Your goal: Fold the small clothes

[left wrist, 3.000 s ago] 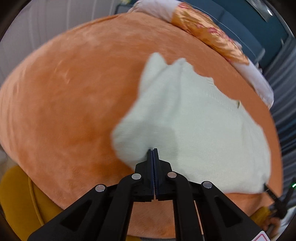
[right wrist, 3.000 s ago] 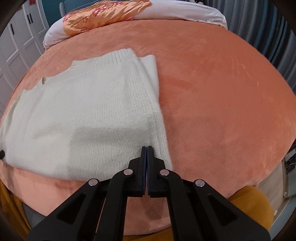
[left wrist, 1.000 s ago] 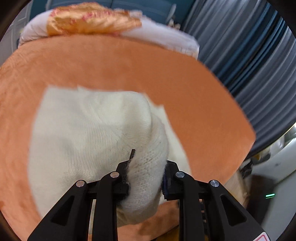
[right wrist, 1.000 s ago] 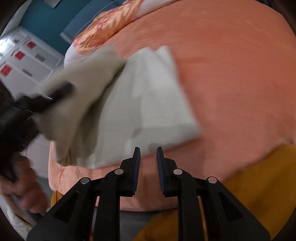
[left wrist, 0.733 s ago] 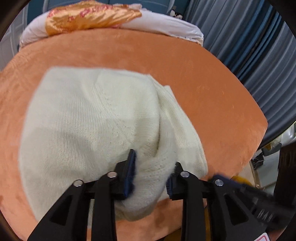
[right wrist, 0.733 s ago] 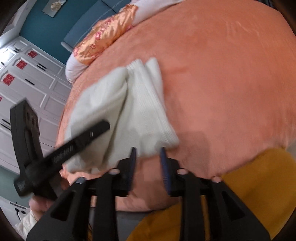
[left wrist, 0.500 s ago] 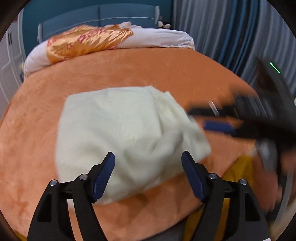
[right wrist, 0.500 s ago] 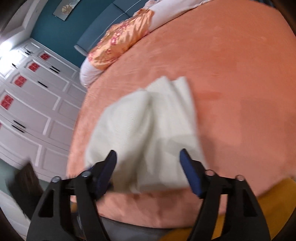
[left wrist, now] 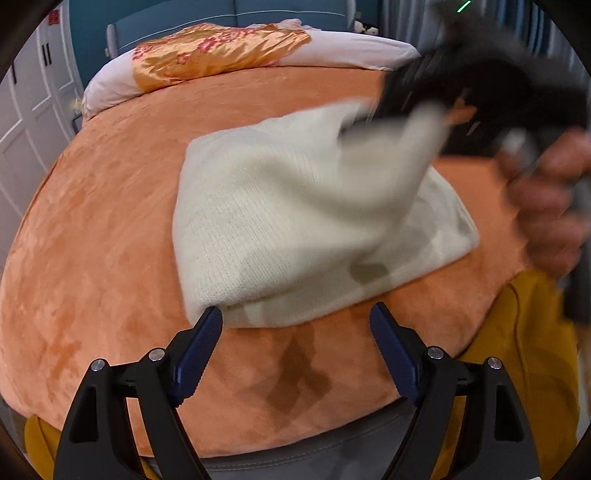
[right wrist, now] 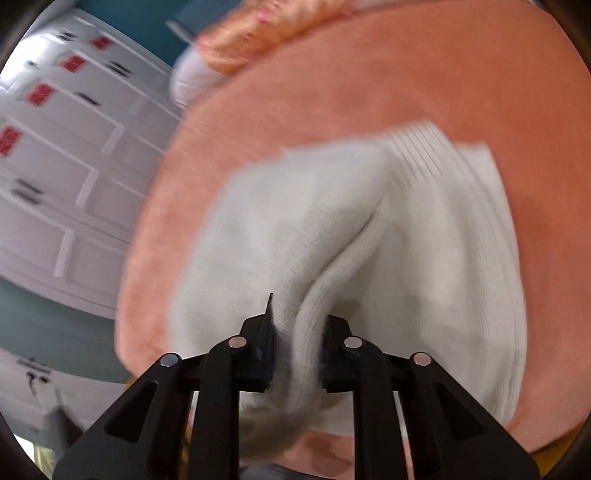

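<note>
1. I see a bed covered in an orange plush blanket.
2. At its head lies a white pillow with an orange satin cloth over it.
3. Behind that stands a teal headboard.
4. White panelled wardrobe doors carry red stickers.
5. Blue-grey curtains hang on the right.

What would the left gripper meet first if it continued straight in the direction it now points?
Probably the near edge of the cream knitted sweater, which lies just beyond the tips of the left gripper. Its jaws are opening, with nothing between them. Depth is unclear, so it could instead touch the orange bedcover just before the sweater.
</note>
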`<state>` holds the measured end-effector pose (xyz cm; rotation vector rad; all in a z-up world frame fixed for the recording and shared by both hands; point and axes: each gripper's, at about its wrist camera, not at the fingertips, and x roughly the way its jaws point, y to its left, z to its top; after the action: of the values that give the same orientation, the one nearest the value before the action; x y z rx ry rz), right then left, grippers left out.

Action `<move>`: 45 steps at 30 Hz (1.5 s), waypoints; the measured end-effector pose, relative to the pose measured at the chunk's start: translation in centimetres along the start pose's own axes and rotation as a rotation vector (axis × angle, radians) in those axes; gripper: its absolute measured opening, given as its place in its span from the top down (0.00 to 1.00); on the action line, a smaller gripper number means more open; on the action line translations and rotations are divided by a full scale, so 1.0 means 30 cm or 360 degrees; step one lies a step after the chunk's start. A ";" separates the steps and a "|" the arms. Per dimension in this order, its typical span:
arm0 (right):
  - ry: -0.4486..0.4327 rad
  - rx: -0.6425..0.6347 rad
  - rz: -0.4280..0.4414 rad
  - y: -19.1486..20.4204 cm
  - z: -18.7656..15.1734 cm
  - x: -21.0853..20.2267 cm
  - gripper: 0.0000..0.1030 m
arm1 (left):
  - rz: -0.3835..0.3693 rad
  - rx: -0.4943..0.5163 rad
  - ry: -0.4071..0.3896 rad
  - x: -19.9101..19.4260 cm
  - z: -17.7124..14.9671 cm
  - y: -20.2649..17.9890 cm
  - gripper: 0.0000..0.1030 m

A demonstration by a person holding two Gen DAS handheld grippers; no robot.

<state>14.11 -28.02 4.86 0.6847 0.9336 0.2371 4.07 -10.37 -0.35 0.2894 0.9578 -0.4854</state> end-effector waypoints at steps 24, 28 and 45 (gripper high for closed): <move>-0.0165 0.0268 -0.0056 -0.447 -0.071 -0.126 0.86 | 0.0126 -0.0232 0.0101 0.093 0.033 0.114 0.25; -0.0131 0.0349 0.0000 -0.507 -0.110 -0.083 0.85 | 0.0116 -0.0325 0.0159 0.127 0.031 0.168 0.26; -0.0116 0.0098 -0.0122 -0.350 -0.165 -0.196 0.50 | -0.0148 -0.0322 -0.0123 -0.142 0.166 0.058 0.32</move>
<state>5.64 -36.68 0.06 0.7081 0.8983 0.1156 6.44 -9.95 5.98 0.0436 0.9398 -0.4770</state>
